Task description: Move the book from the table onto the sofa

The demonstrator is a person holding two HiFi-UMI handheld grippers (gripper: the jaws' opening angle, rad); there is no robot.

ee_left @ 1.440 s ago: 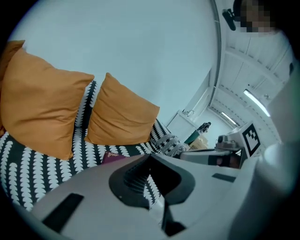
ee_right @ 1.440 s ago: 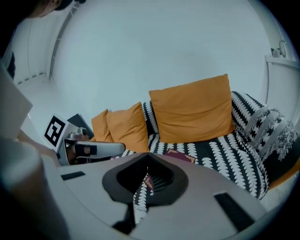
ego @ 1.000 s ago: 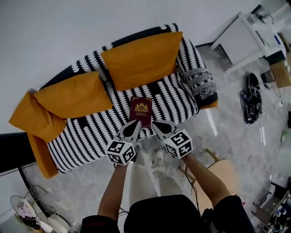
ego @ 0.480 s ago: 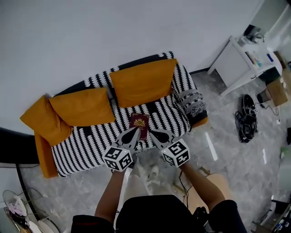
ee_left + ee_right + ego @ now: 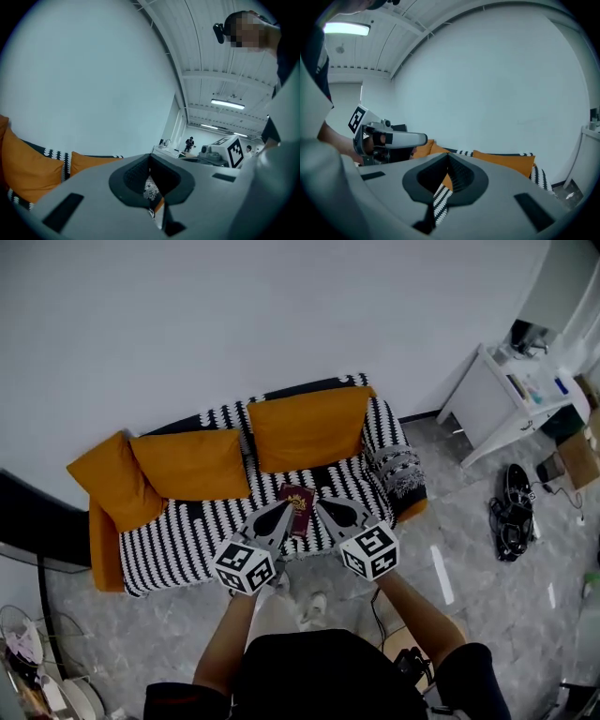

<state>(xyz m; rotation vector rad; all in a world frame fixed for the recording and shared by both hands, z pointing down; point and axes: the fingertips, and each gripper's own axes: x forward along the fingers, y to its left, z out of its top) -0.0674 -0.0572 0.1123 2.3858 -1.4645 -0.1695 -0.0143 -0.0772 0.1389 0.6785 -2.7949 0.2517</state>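
Observation:
A dark red book (image 5: 298, 509) with a gold crest lies flat on the seat of the black-and-white patterned sofa (image 5: 187, 540), in front of the big orange cushion (image 5: 309, 427). My left gripper (image 5: 284, 510) and right gripper (image 5: 323, 507) hover side by side above the sofa's front edge, one on each side of the book and apart from it. Both are shut with nothing between the jaws. The left gripper view shows the shut left gripper (image 5: 151, 176) over sofa fabric. In the right gripper view, the right gripper (image 5: 449, 173) is also shut and empty.
Two more orange cushions (image 5: 192, 463) (image 5: 111, 479) sit on the sofa's left half. A white desk (image 5: 506, 399) stands at the right, with a dark bundle (image 5: 511, 512) on the grey floor below it. A black tabletop (image 5: 37, 531) juts in from the left.
Both grippers have risen away from the book, which stays on the sofa seat. The head view has pulled up and back, so the sofa looks smaller and farther.

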